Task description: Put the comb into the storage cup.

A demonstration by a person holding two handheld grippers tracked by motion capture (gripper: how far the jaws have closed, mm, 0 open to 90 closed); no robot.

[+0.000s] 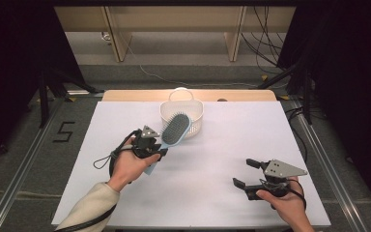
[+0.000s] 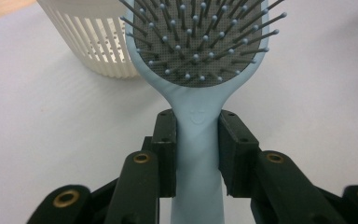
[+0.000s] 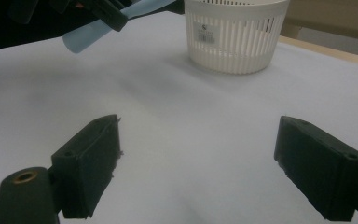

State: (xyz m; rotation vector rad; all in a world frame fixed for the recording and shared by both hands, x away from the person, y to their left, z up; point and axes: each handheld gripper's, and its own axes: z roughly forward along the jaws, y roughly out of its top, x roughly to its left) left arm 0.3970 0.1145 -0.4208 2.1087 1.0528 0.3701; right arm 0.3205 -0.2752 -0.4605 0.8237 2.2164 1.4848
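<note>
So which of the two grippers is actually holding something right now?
The left gripper: its jaws clamp the light blue hairbrush by the handle. The right gripper stands open over bare table.

In the high view the basket [image 1: 181, 115] stands on the table [image 1: 212, 159] at upper centre of the frame, near the far edge. The hairbrush [image 1: 172, 134] lies just below and left of it, head overlapping the basket's rim, handle between the left claw [image 1: 150, 145]. The right claw [image 1: 245, 173] sits at lower right, well apart from both.
</note>
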